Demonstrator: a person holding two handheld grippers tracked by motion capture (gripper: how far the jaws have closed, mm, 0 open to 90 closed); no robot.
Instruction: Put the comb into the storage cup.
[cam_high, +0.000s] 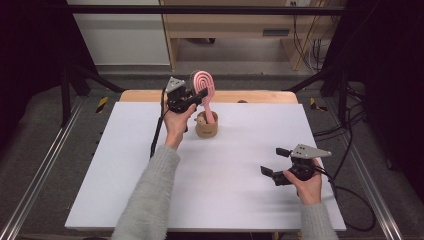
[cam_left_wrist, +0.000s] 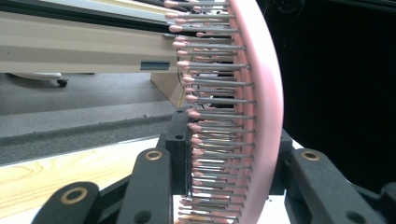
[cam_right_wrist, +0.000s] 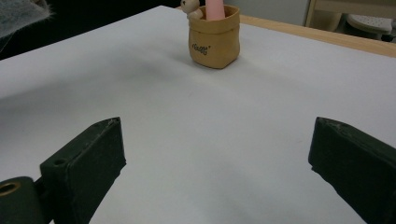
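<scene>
White tabletop (cam_high: 210, 190) under you: your left gripper (cam_high: 196, 98) clamps the pink hairbrush (cam_high: 204, 85), handle down in the tan pouch (cam_high: 206, 129). Your right gripper (cam_high: 275, 161) hovers wide apart, holding nothing.

Through the left gripper view I see my jaws closed on a pink hairbrush (cam_left_wrist: 261, 93), one jaw on the bristle side, the other against its curved back. The brush head rises upright between them, metal bristles (cam_left_wrist: 215, 100) with pink tips pointing left. Below the left jaw lies the wooden desk (cam_left_wrist: 42, 172) edge.
</scene>
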